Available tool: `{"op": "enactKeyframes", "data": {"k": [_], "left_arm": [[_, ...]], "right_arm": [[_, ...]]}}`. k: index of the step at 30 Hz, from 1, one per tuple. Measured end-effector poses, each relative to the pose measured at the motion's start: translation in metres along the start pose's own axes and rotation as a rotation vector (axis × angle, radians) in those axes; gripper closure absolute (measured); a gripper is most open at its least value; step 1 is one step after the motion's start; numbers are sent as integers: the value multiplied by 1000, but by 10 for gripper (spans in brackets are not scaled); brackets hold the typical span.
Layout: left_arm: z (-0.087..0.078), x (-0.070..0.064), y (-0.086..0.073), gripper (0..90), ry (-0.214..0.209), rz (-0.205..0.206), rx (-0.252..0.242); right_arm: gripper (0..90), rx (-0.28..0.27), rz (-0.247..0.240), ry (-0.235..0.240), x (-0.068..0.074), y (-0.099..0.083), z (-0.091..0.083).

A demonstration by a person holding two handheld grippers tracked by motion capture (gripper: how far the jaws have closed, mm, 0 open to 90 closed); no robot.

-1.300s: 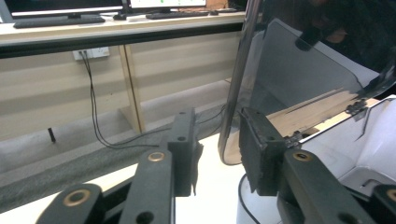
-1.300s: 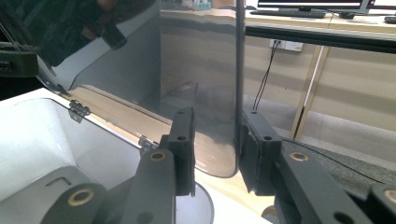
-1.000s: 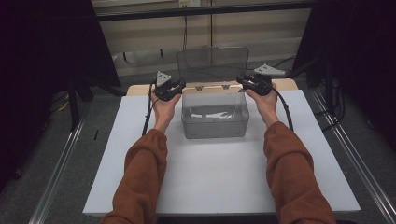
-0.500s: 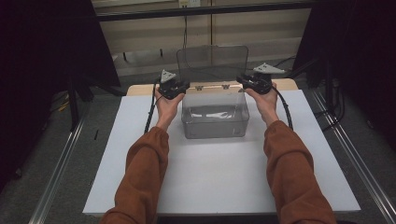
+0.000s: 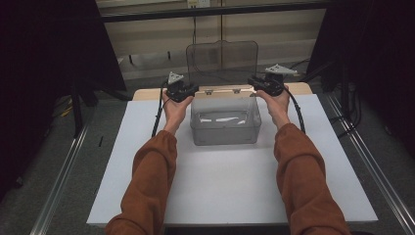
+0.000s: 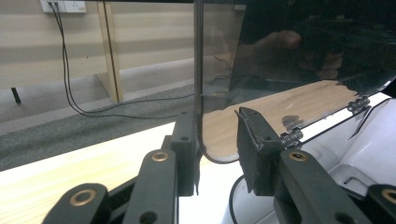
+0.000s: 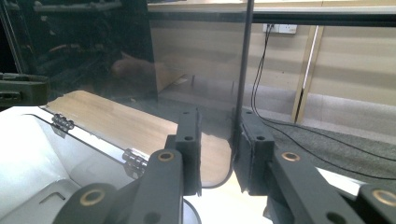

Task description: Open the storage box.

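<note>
Lid (image 5: 222, 61) stands upright on its hinges behind the clear box (image 5: 225, 122) mid-worktop; your left gripper (image 6: 217, 154) and right gripper (image 7: 217, 149) straddle its side edges, jaws apart, steadying it open

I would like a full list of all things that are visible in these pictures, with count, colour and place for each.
clear box: 1, transparent grey, on the white board, far middle.
lid: 1, tinted clear, hinged at the box's far edge, standing upright and open.
hinges: 2, metal, along the lid's bottom edge.
white board: 1, white, covers the table top.
table: 1, light wood, its far edge shows past the board.
wall socket: 1, white, on the far wall, with black cables hanging down.
left gripper: 1, black, jaws astride the lid's left edge.
right gripper: 1, black, jaws astride the lid's right edge.
sleeves: 2, rust orange, coming in from the near side.
</note>
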State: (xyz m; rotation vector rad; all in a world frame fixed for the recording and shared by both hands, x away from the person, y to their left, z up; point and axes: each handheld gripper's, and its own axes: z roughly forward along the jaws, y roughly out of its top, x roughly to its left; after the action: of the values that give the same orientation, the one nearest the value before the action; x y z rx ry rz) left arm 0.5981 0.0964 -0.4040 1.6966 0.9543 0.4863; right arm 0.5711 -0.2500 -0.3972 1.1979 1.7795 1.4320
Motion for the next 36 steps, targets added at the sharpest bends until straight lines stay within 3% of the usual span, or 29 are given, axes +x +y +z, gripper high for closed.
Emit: {"op": "enactKeyframes", "data": {"k": [5,12,16,27,36], "left_arm": [[1,-1,3,675,8,14,23],[4,-1,6,640,10,-16,50],[5,-2,8,613,24,18,80],[11,-2,8,550,21,-38,88],[13,-2,7,503,22,-40,91]], "right_arm": [[713,18,55,29,-3,1,1],[707,53,66,16,-3,4,4],[704,66,83,-3,-3,5,8],[698,72,169,14,-8,2,12],[686,96,202,4,-8,1,14]]}}
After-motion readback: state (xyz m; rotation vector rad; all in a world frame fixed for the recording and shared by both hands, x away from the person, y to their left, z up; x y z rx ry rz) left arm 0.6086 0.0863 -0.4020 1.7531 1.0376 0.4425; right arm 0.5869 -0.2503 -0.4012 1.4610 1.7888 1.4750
